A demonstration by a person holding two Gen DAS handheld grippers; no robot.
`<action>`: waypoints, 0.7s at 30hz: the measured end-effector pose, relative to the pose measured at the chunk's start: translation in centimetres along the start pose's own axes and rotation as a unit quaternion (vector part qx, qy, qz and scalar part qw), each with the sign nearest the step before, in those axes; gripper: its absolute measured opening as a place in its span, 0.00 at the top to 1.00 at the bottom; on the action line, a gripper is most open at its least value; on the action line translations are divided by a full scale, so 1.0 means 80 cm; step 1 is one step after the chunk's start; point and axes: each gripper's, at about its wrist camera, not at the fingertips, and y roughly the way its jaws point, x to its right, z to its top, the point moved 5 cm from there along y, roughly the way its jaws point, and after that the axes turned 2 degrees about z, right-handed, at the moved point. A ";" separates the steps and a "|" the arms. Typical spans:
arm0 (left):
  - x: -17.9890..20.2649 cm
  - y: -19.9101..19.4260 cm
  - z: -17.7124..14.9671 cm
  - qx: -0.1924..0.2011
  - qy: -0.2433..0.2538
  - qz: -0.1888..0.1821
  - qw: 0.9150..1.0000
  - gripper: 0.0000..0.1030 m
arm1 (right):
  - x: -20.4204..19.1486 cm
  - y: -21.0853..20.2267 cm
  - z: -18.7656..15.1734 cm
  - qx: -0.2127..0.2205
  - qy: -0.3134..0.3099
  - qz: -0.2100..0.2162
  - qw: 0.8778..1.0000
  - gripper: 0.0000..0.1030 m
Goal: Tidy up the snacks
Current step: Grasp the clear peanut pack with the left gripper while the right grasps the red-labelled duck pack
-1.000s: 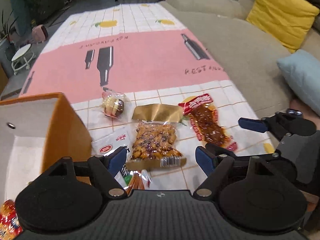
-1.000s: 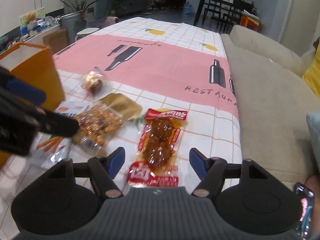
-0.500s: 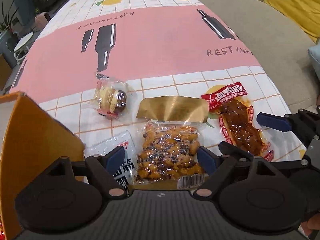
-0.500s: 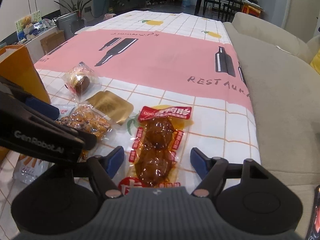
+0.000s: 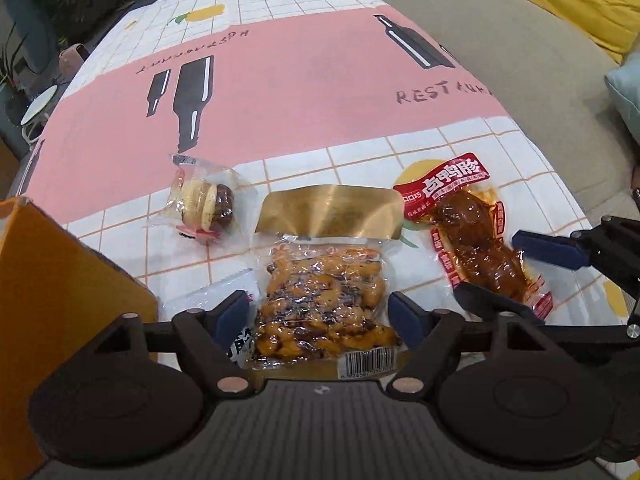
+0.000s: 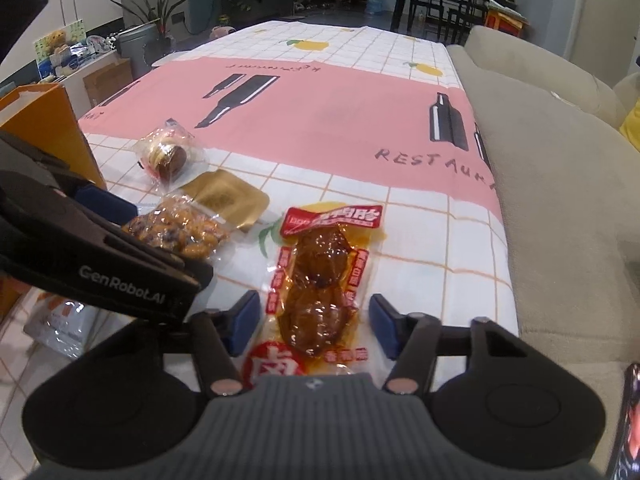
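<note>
Left gripper (image 5: 320, 312) is spread around the clear gold-topped bag of orange-brown nuts (image 5: 324, 304), jaws just closing, pads not yet pressing. Right gripper (image 6: 316, 322) straddles the clear red-labelled pouch of brown braised meat (image 6: 320, 280) near the table's sofa-side edge — jaws just narrowing, pads seemingly still apart from the film. Risks judged: slick film may be pinched at its edge and slip; the two tools stand close and may collide. The white packet (image 5: 224, 304) under the left finger could be dragged along. The orange box (image 5: 60, 300) is seen large in the left view — only its corner in the right view.
</note>
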 end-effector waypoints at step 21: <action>0.041 -0.078 -0.141 -0.030 0.077 -0.075 0.994 0.17 | -0.041 -0.108 -0.109 -0.148 -0.045 0.062 0.986 0.54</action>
